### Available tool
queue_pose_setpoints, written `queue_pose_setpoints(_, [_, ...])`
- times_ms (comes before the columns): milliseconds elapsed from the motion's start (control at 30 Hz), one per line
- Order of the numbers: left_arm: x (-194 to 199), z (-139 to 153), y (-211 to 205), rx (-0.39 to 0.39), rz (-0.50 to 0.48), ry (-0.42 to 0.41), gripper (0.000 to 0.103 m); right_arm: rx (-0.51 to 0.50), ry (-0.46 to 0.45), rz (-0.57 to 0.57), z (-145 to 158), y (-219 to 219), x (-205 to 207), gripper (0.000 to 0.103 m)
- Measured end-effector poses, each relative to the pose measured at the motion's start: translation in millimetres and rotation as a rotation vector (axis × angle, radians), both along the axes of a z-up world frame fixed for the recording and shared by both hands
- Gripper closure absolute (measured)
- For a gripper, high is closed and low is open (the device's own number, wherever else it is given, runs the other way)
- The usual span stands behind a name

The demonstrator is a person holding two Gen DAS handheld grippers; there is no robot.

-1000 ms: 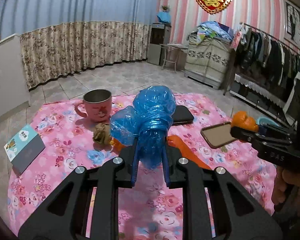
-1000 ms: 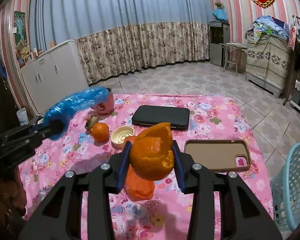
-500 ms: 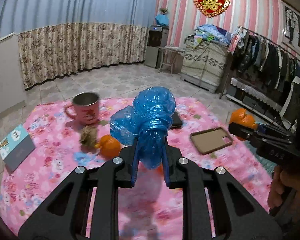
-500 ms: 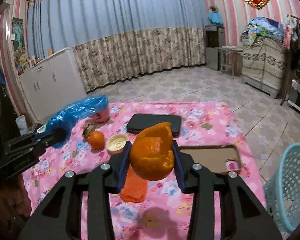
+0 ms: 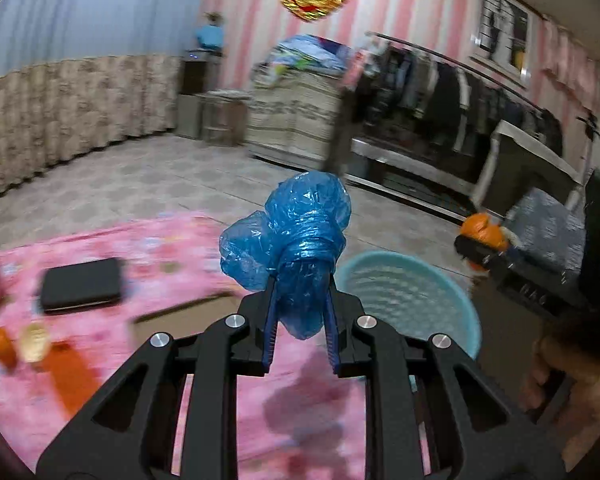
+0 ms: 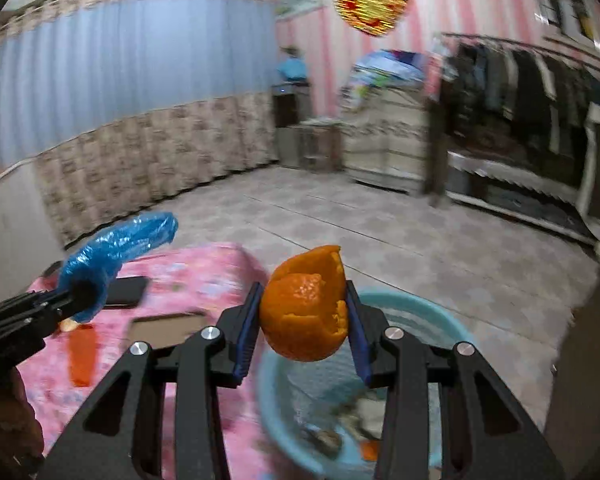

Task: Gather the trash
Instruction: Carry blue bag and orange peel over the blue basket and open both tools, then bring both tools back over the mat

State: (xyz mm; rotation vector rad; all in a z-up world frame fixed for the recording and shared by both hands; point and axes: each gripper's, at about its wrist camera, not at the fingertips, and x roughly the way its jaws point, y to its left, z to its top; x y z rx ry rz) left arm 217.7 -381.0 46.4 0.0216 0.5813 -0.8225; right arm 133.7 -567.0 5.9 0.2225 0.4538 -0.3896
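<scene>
Trash in transit: left gripper (image 5: 300,322) clamped on knotted blue plastic bag (image 5: 290,240), right gripper (image 6: 302,326) clamped on orange peel (image 6: 304,304), light-blue basket (image 6: 416,308) beside pink-clothed table (image 5: 148,248), below and ahead of both, apparently nearer the right.

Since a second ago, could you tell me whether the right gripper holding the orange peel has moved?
Yes. The right gripper with the orange peel swung off the pink tablecloth toward the blue basket.

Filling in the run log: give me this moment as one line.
left gripper: shut on blue plastic bag | right gripper: shut on orange peel | light blue basket: below the peel, some trash inside
</scene>
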Motion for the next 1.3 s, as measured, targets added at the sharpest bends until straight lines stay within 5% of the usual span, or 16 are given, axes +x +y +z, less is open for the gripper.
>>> queue_pose_setpoints(200, [-11, -33, -62, 0.039, -0.090, 0.054, 0.084, 0.055, 0.003, -0.073, -18, -39, -18, 0.062])
queue_pose_setpoints(400, [-5, -54, -82, 0.057, -0.120, 0.107, 0.082, 0.077, 0.006, -0.075, -25, -42, -14, 0.061])
queue_pose_setpoints(467, [-6, -59, -89, 0.059, -0.134, 0.121, 0.078, 0.074, 0.011, -0.082, -27, -43, -14, 0.061])
queue_pose_setpoints(533, [-8, -59, -92, 0.058, -0.132, 0.122, 0.060, 0.075, 0.003, -0.084, -27, -43, -16, 0.060])
queue_pose_setpoints(667, [-11, -59, -94, 0.059, -0.141, 0.116, 0.052, 0.086, -0.029, -0.092, -24, -42, -22, 0.042])
queue_pose_setpoints(767, [-10, -57, -88, 0.050, -0.132, 0.115, 0.050, 0.085, -0.039, -0.086, -22, -42, -21, 0.042])
queue_pose_setpoints(1033, [5, -38, -39, 0.035, -0.046, 0.080, 0.050, 0.057, -0.026, -0.062, -17, -29, -10, 0.042])
queue_pose_setpoints(1300, [26, -5, 96, 0.075, 0.168, -0.015, 0.041, -0.043, -0.007, 0.038, 2, 28, 22, 0.037])
